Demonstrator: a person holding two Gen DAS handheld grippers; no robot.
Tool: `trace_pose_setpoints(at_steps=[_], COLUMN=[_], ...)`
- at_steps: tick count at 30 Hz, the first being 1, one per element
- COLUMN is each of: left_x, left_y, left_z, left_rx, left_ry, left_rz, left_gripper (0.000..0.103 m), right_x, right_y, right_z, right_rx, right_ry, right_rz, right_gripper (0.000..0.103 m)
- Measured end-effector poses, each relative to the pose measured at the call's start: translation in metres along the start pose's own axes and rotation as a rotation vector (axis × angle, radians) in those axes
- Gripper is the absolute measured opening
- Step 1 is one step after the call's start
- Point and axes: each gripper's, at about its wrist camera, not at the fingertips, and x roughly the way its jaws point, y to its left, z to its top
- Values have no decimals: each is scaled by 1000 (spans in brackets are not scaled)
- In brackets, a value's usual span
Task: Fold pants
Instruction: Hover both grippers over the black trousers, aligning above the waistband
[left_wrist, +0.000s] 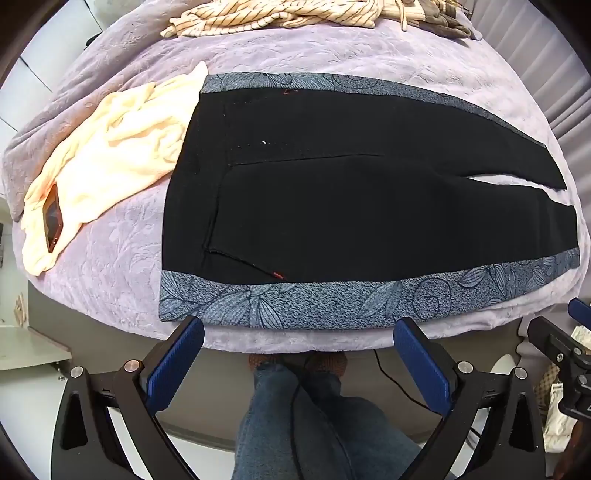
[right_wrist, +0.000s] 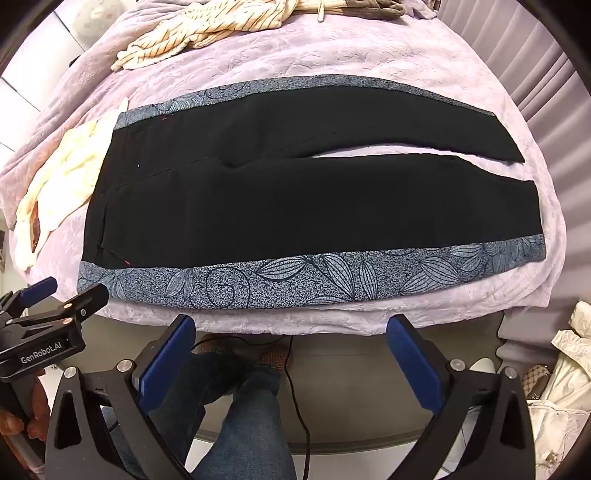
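We see the pants (left_wrist: 332, 206) spread flat on the bed (left_wrist: 122, 269), black w/ a blue leaf-print stripe along each outer side, waistband at the left end, the two legs running right w/ a thin gap between them. Our left gripper (left_wrist: 299, 354) hangs just off the pants' near stripe, by the waist end, jaws wide apart, gripping nothing. Our right gripper (right_wrist: 291, 343) sits off that same stripe nearer the leg end, also released, empty. Touching the pants' waist end lies a cream cloth (left_wrist: 110, 155); past their far edge, well apart, a striped garment (left_wrist: 258, 16).
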Motion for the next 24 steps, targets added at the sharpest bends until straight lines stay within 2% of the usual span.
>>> trace_pose_setpoints(at_steps=[7,13,18,20,24], left_x=[11,19,29,34,44], left_y=[7,16,25,28,30], left_z=[7,33,53,59,62], left_rx=[4,25,70,91,147], left_ry=[22,-2,0,2,24], left_rz=[-5,-12,-22,-15,-6], left_gripper=[103,103,103,103,103], right_x=[9,20,30,35,42], right_y=[9,15,23,27,35], right_z=[8,19,37,42,47], right_rx=[-11,5,30,43,56], right_ry=[22,20,28,70,50], right_rz=[-17,-32,-58,-75,-92], right_gripper=[103,103,103,103,103])
